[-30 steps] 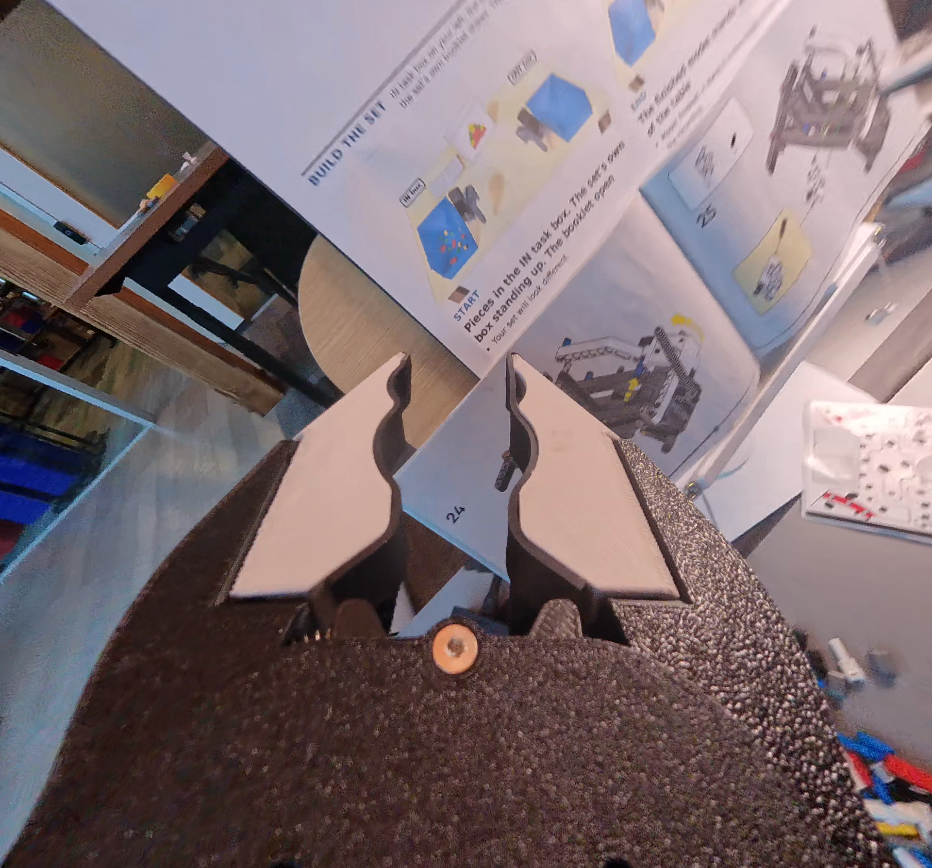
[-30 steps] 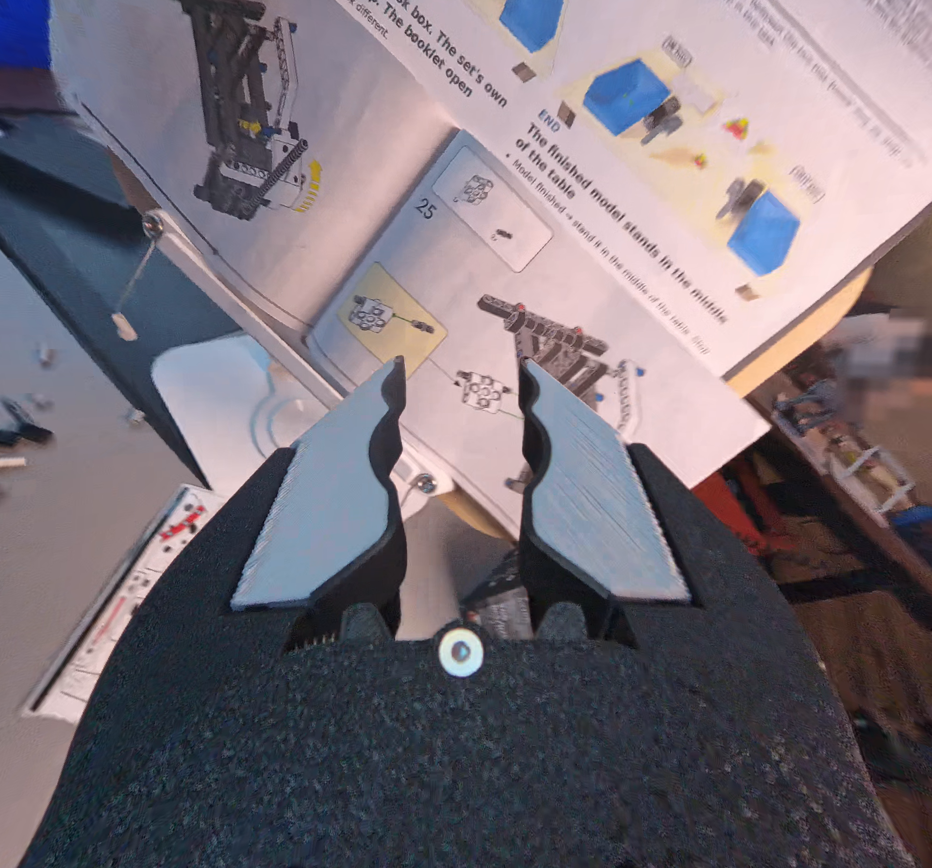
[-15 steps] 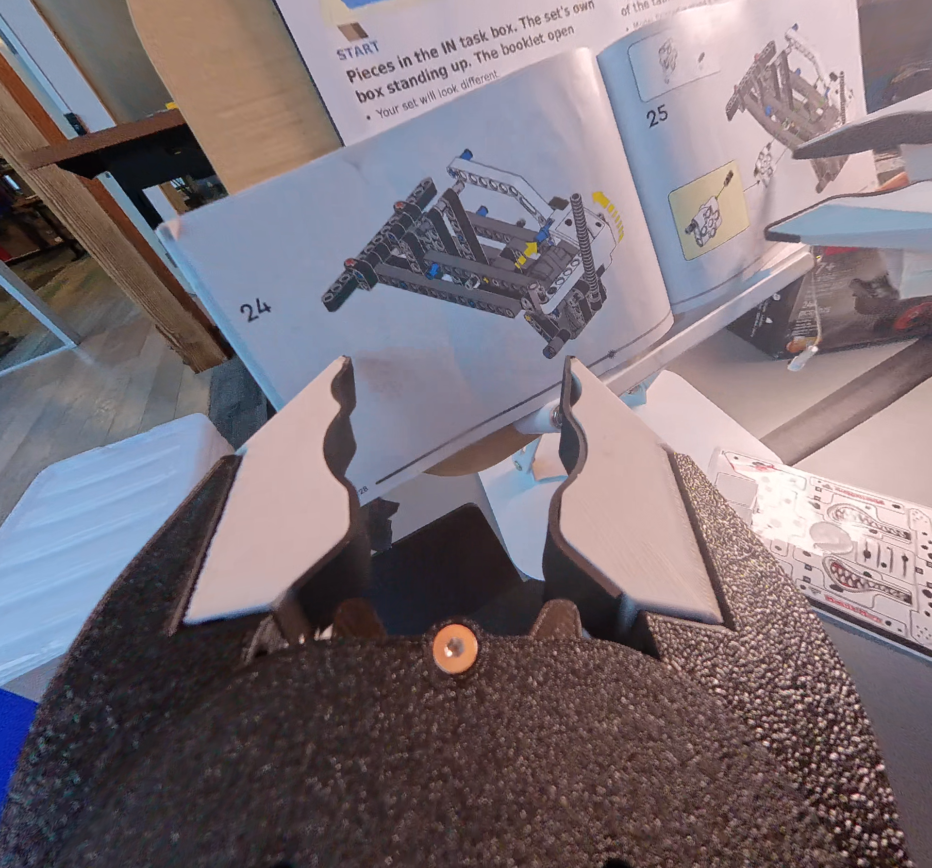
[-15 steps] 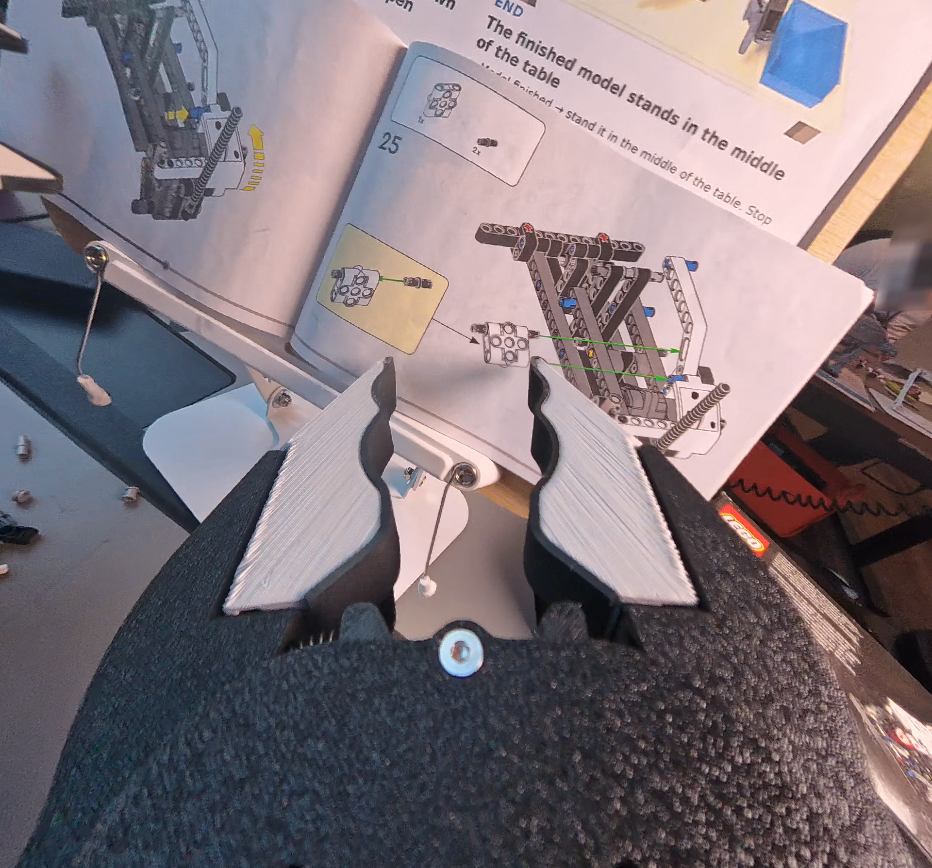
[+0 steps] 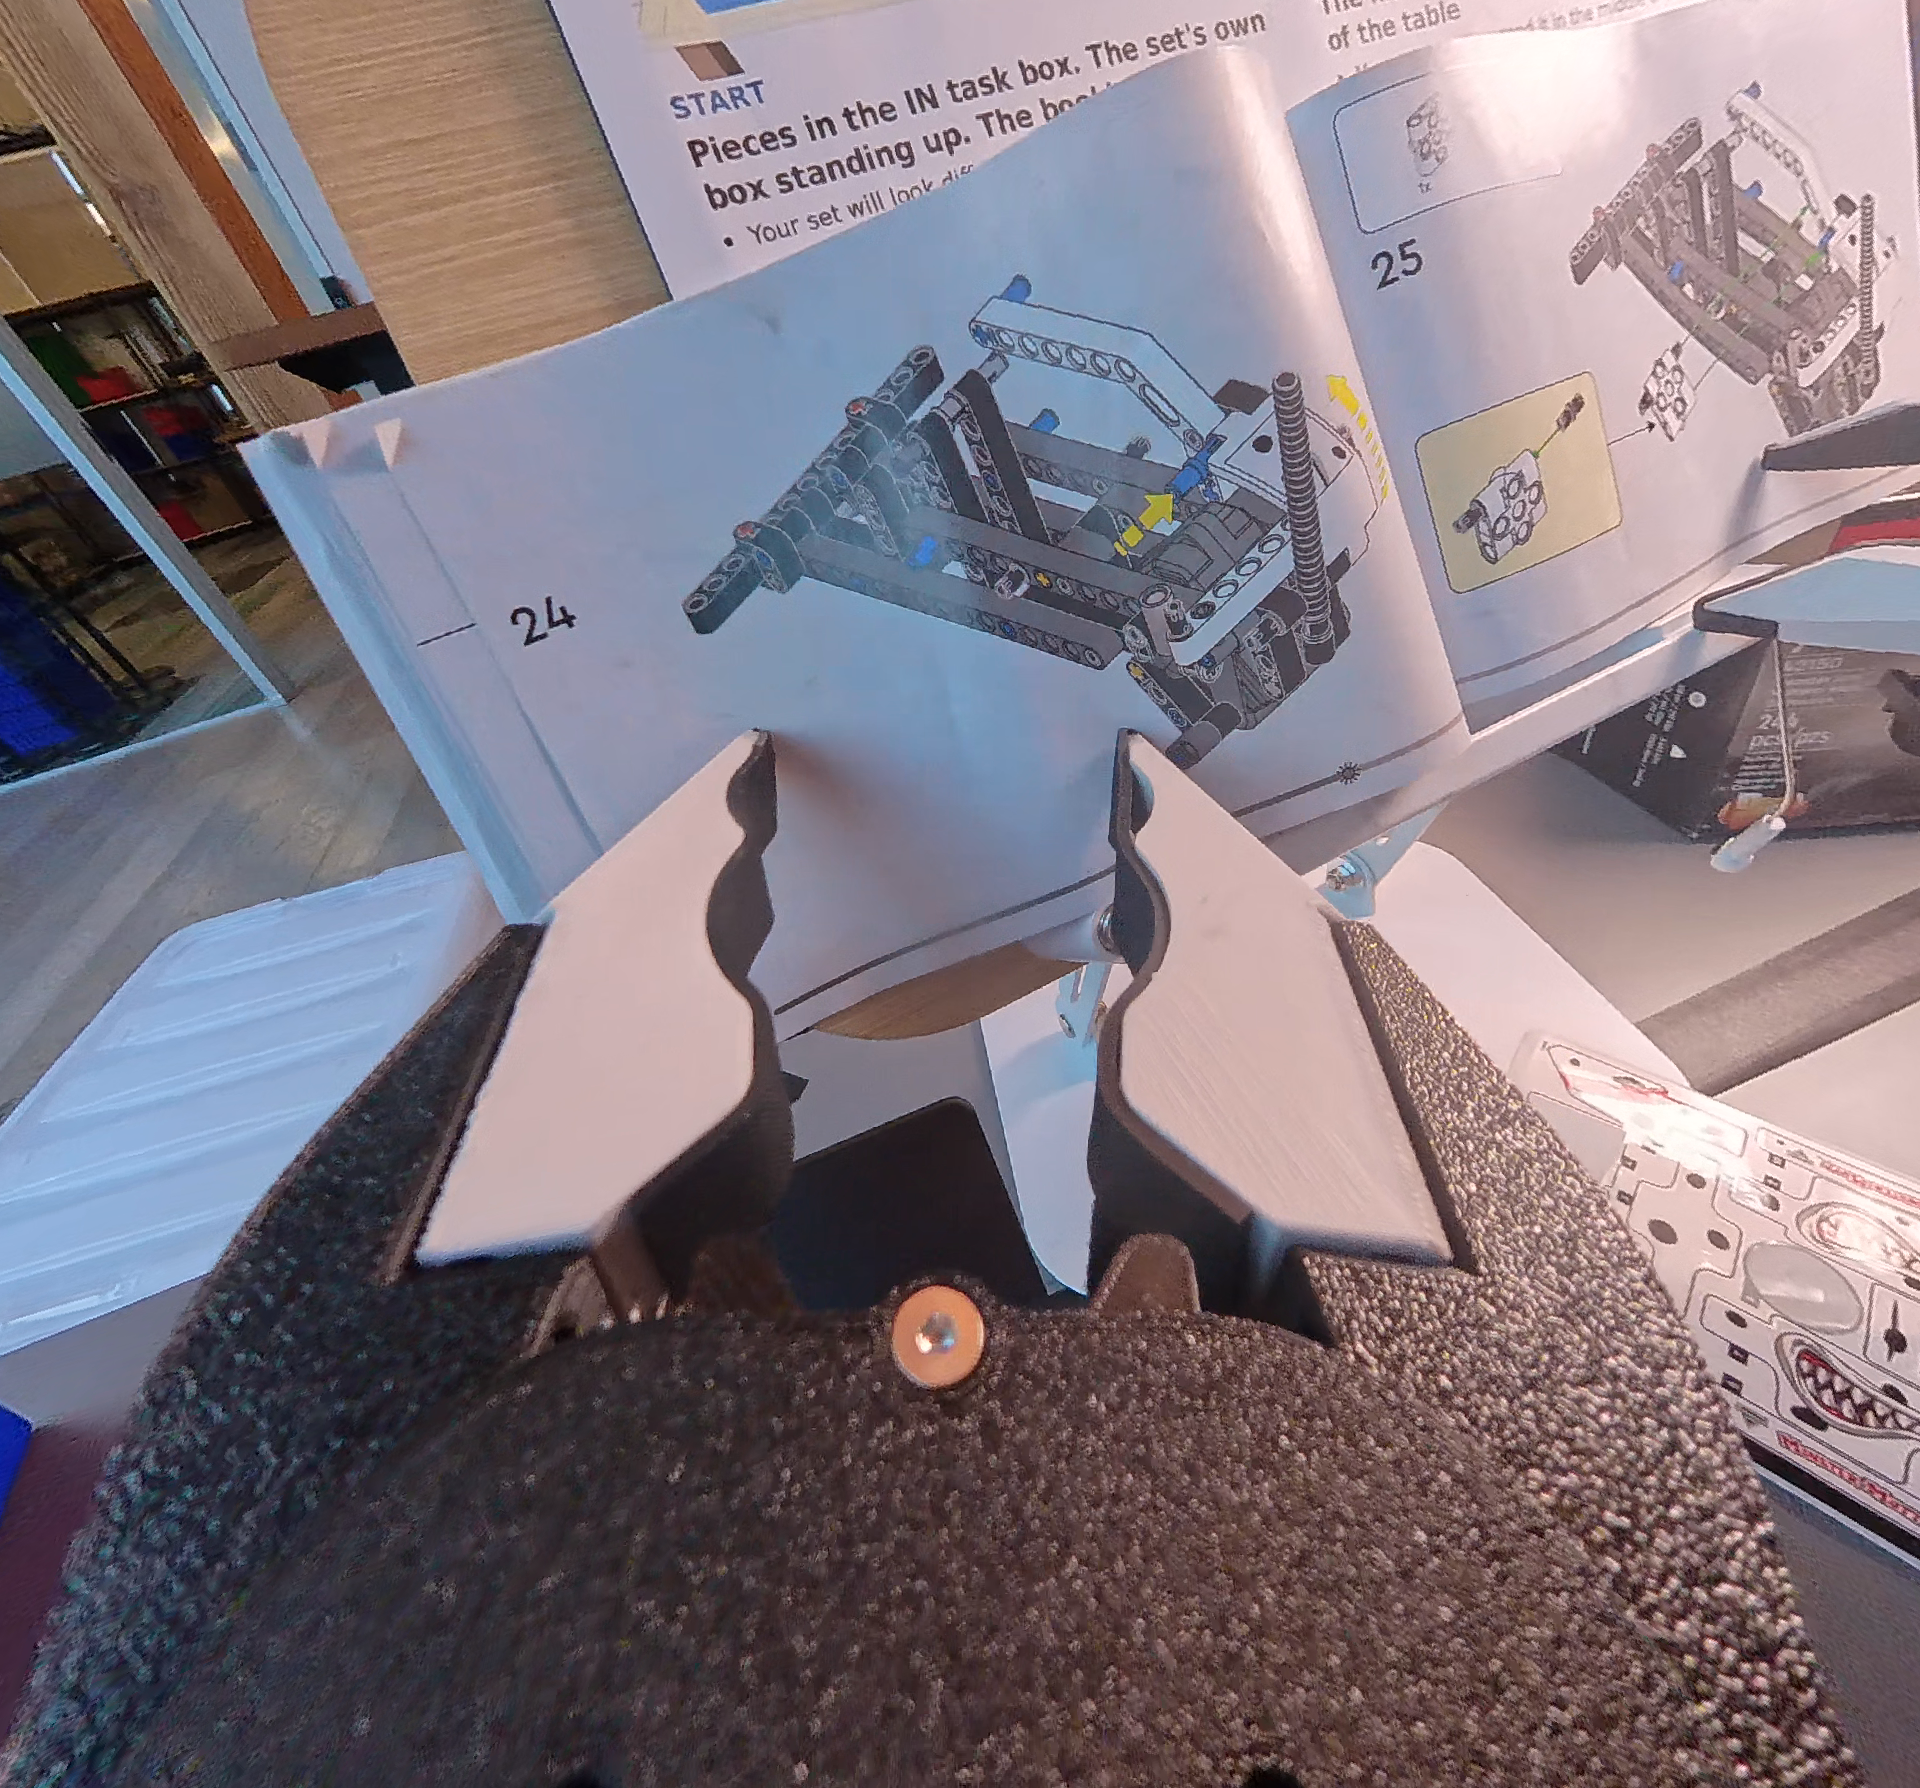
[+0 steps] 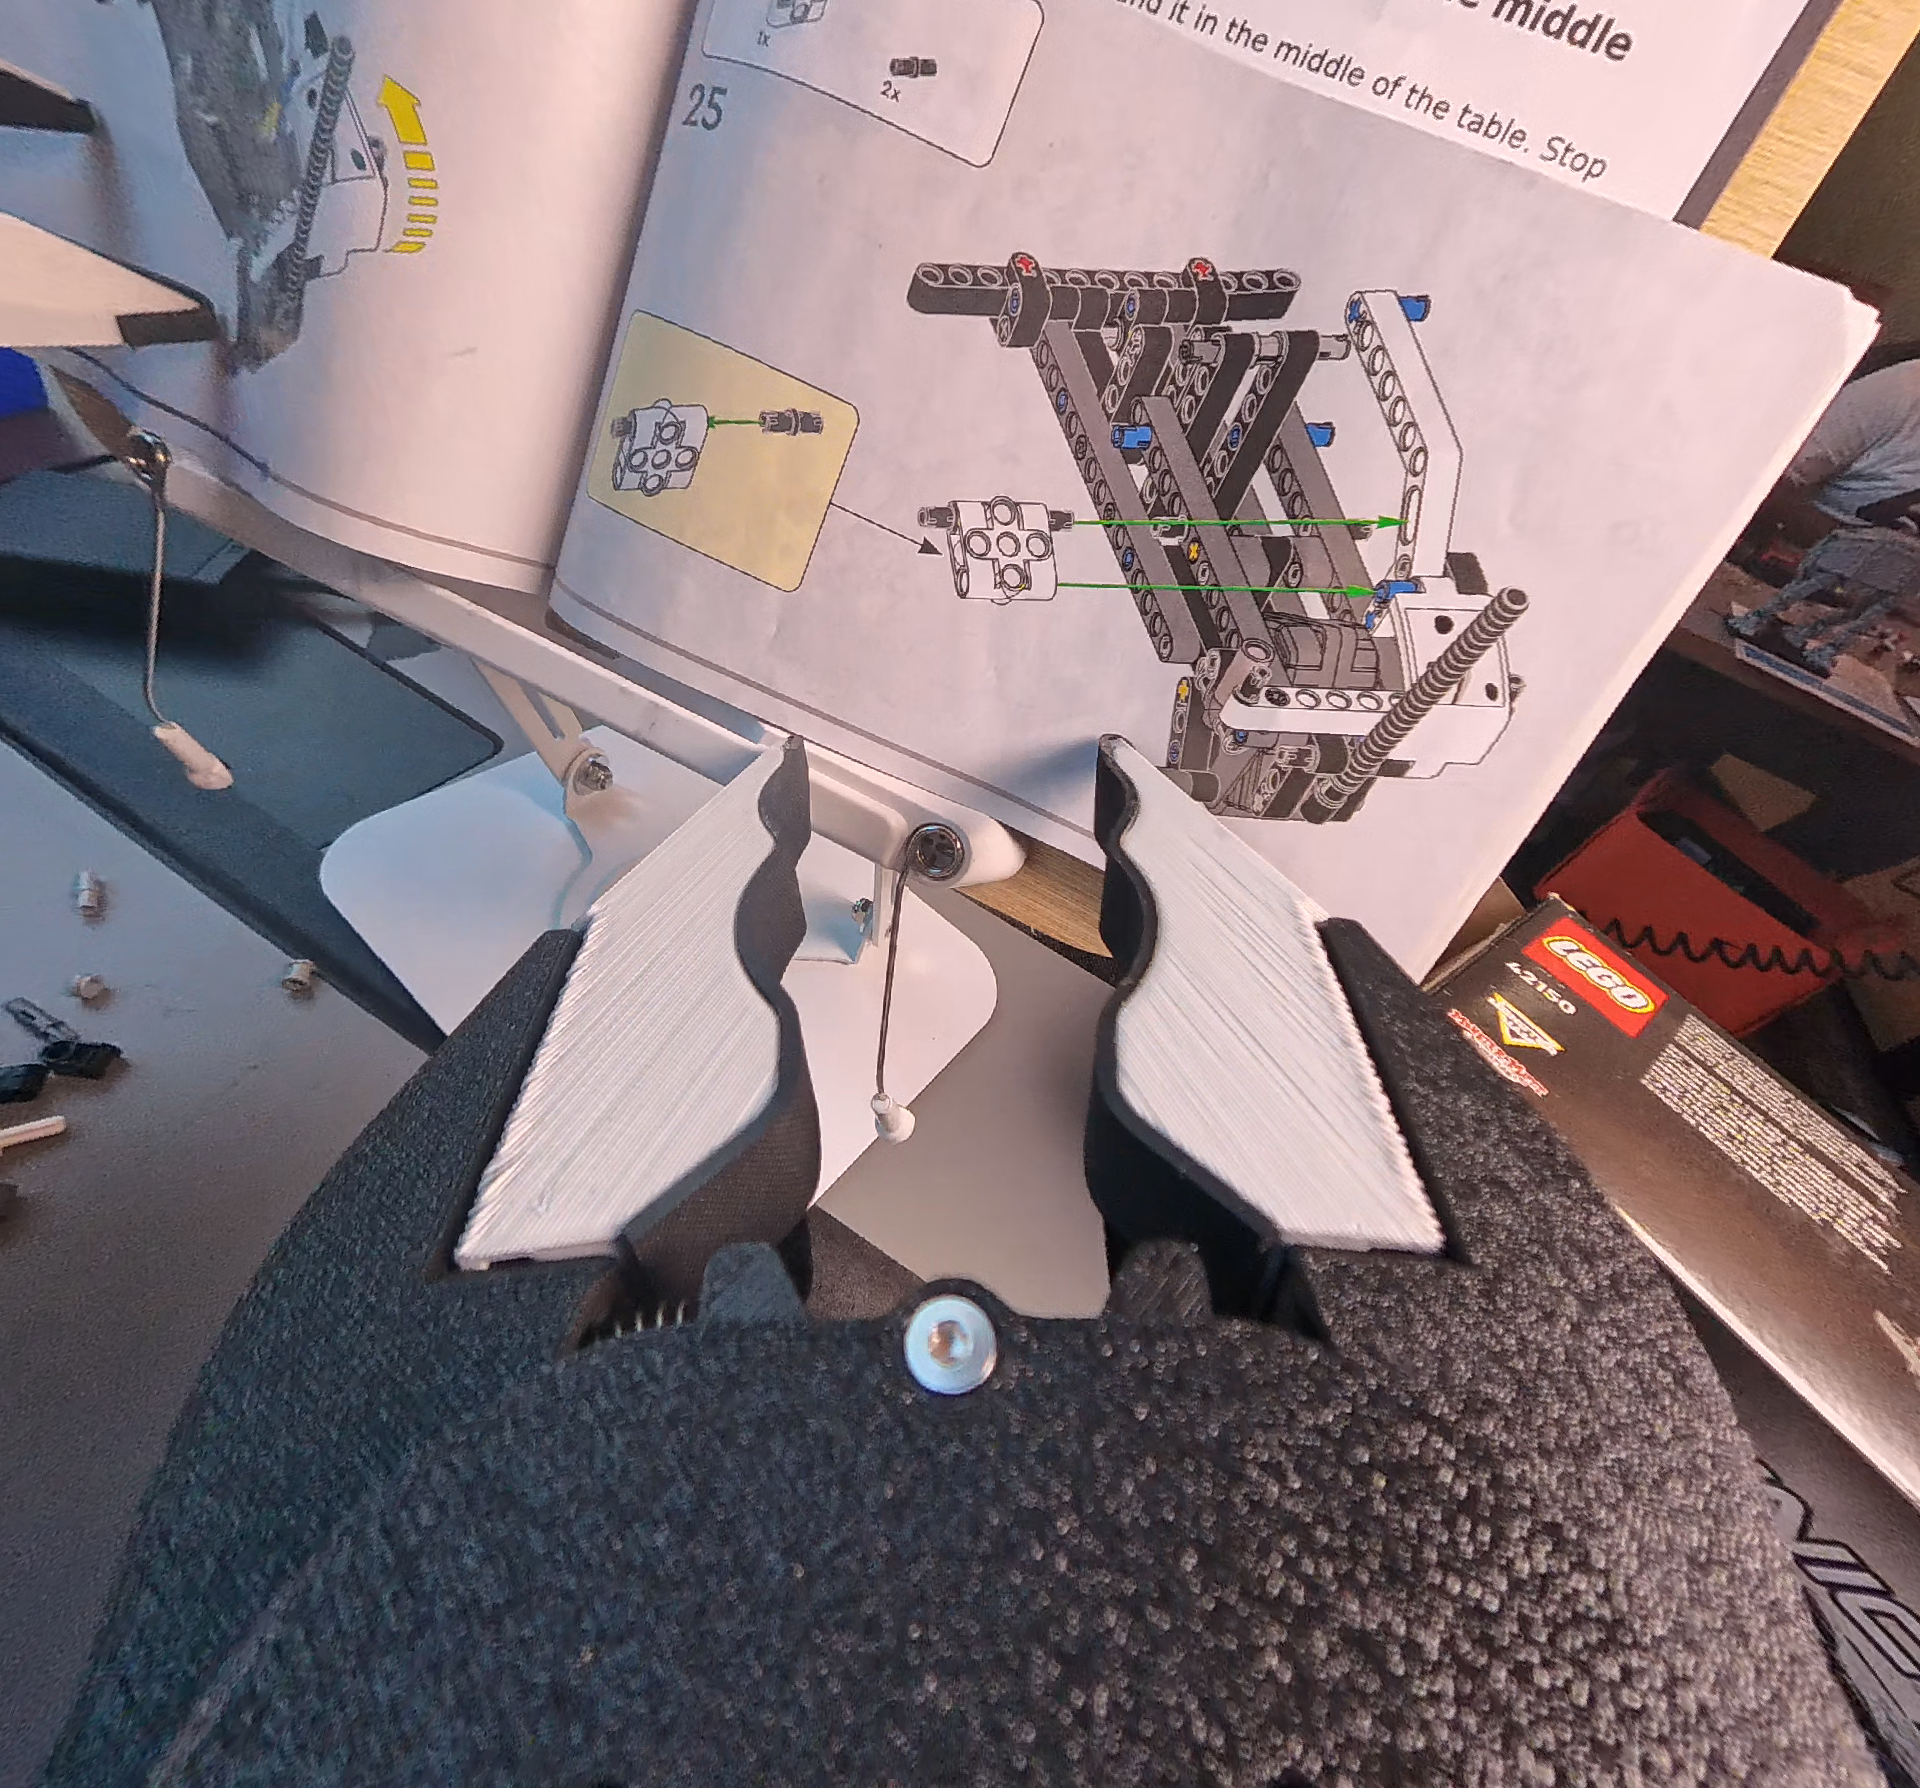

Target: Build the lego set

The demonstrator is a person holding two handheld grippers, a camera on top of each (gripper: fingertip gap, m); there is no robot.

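An open instruction booklet [image 5: 935, 512] stands on a white book stand [image 6: 665, 865]; it also shows in the right wrist view [image 6: 1143, 450]. My left gripper [image 5: 940, 751] is open and empty, pointing at the booklet's left page. My right gripper [image 6: 945, 751] is open and empty, pointing at the lower edge of the right page. The right gripper's fingers [image 5: 1829, 533] show at the right edge of the left wrist view, and the left gripper's fingers [image 6: 94, 294] at the left edge of the right wrist view. A few small loose lego pieces [image 6: 62, 1052] lie on the grey table at left.
A large printed task sheet [image 5: 1039, 24] stands behind the booklet. A black lego box [image 6: 1704, 1115] lies at right. A sticker sheet [image 5: 1787, 1281] lies on the table at right. A white lid [image 5: 208, 1032] sits at left. A wooden post [image 5: 416, 107] stands behind. From the left gripper's tips to the wooden post [image 5: 416, 107] is close to 11 cm.
Both grippers have swung level and moved closer to the booklet, which now fills more of each view. Both pairs of fingers have opened wider.
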